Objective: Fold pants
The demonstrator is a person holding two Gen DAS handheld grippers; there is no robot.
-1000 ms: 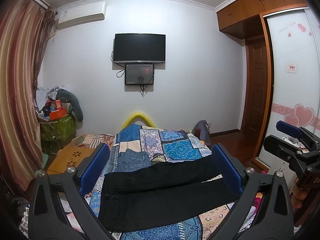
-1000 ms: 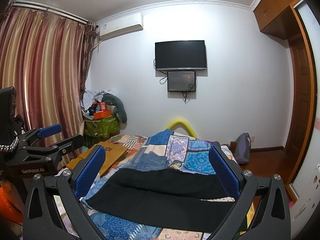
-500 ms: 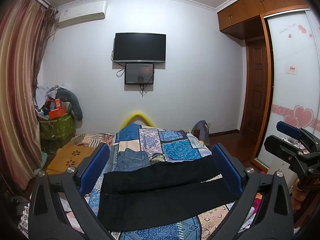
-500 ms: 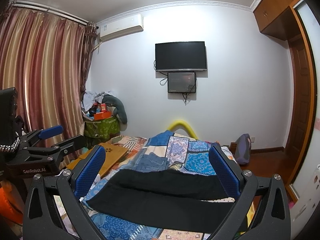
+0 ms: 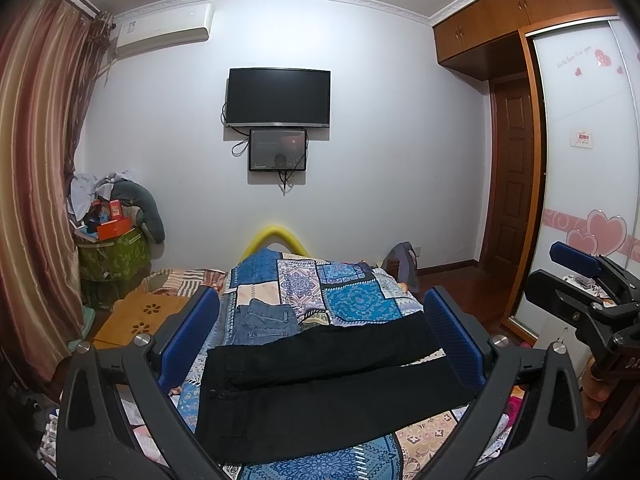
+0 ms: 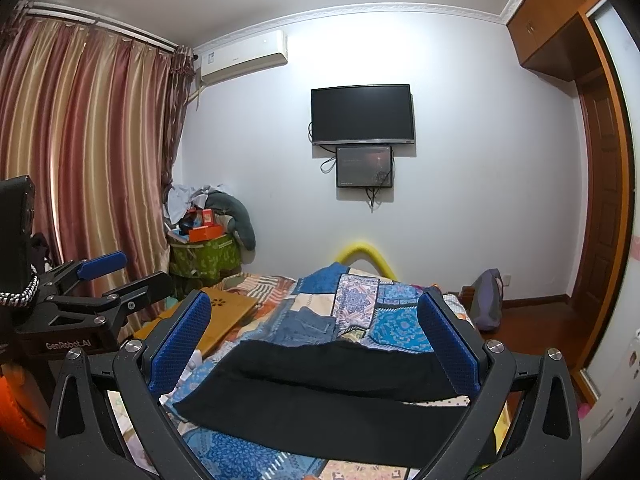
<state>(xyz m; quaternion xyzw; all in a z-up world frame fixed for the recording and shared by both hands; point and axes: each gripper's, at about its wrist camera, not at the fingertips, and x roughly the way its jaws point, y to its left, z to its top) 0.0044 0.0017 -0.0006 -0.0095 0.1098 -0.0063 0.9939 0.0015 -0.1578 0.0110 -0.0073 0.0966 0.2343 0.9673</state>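
My left gripper (image 5: 320, 344) hangs above the near end of the bed, its jaws spread wide with nothing between them. My right gripper (image 6: 316, 344) is in the same condition: jaws wide apart, holding nothing, clear of the cloth below.

The pair of black fabric pants (image 5: 320, 392) lies flat across the patchwork bedspread of blue, white and tan squares (image 5: 348, 304). The waist lies to the left and both legs run to the right, the far leg angled slightly away from the near one. From the right wrist view the pants (image 6: 332, 400) appear as two dark bands across the bed.

A folded pair of blue denim jeans (image 5: 264, 318) rests just beyond the pants, on the left part of the bedspread. A black flat television (image 5: 279, 97) is mounted on the far wall, with a smaller dark screen (image 5: 278, 150) directly under it.
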